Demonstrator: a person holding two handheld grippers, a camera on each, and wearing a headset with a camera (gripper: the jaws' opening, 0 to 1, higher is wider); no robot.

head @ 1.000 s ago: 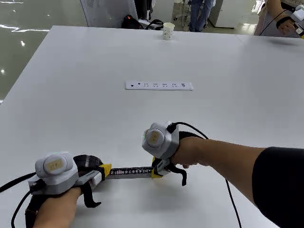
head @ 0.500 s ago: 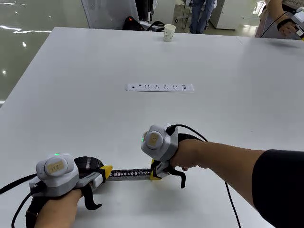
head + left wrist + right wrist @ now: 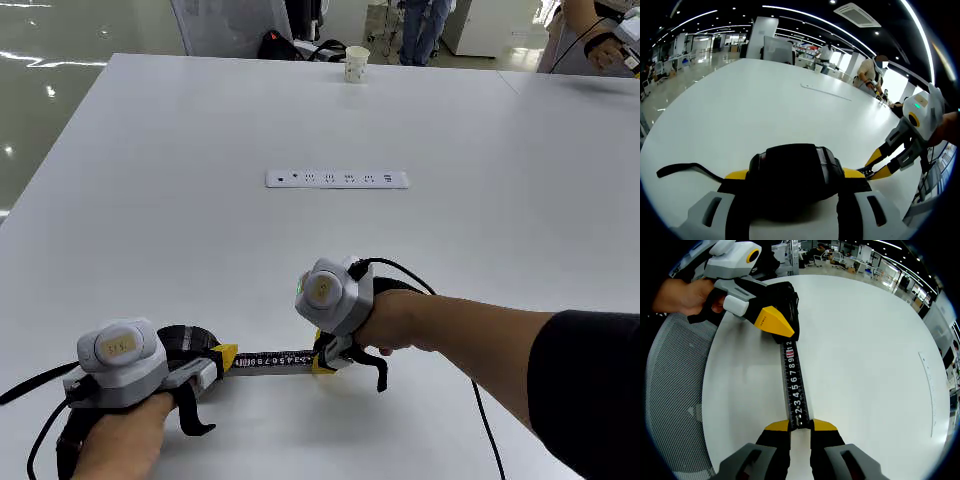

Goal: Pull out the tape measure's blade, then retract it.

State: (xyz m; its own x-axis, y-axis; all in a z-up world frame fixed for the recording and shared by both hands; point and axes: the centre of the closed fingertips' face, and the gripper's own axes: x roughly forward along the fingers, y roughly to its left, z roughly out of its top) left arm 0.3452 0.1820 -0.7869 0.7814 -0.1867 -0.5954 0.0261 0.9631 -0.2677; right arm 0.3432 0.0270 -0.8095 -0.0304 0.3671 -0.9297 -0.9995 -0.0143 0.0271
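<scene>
R fingers [image 3: 777, 426] pinched narrow on blade [image 3: 793, 385] tip, R gripper [image 3: 800, 426] low over surface [image 3: 300, 120]. L fingers [image 3: 737, 175] clamped round case [image 3: 795, 175], L gripper [image 3: 222, 358] low near front-left edge. Short run of blade out btwn the two, flat on surface, low numerals showing. Likely mid-pull or mid-return; can't tell which. Risks: thin tip slipping free if pinch eases, then snap-back into case; kink if pulled off-axis or lifted; case dragging along if L hold loosens. Front edge close under both hands, so little room toward body. Wide open to right and far side; power strip [image 3: 337, 179] and cup [image 3: 356, 63] well apart. Cable [image 3: 400, 270] by R arm a possible snag.
</scene>
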